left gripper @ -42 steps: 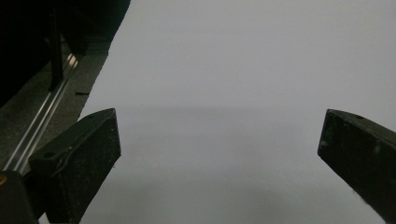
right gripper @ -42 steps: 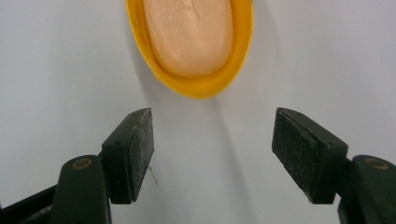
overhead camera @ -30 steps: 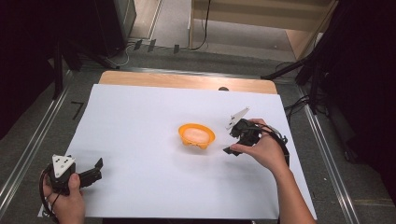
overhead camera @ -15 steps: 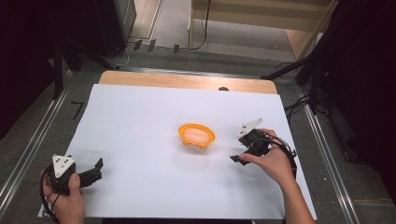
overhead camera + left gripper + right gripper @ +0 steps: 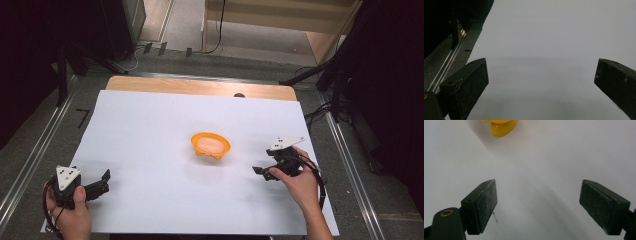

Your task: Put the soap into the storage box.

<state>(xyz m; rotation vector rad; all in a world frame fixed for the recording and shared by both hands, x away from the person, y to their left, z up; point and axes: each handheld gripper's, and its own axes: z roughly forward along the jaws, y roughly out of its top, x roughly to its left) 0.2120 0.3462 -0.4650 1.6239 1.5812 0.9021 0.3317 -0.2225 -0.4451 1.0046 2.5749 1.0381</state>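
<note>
Right gripper pulled back from orange bowl toward near right of white sheet, now well apart from it; jaws just been opening, now wide, nothing between them

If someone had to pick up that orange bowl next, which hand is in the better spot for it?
Probably the right. The right gripper sits close beside the orange bowl, jaws open and empty, pointing toward it. The left gripper rests at the near left corner of the white sheet, much farther off.
</note>
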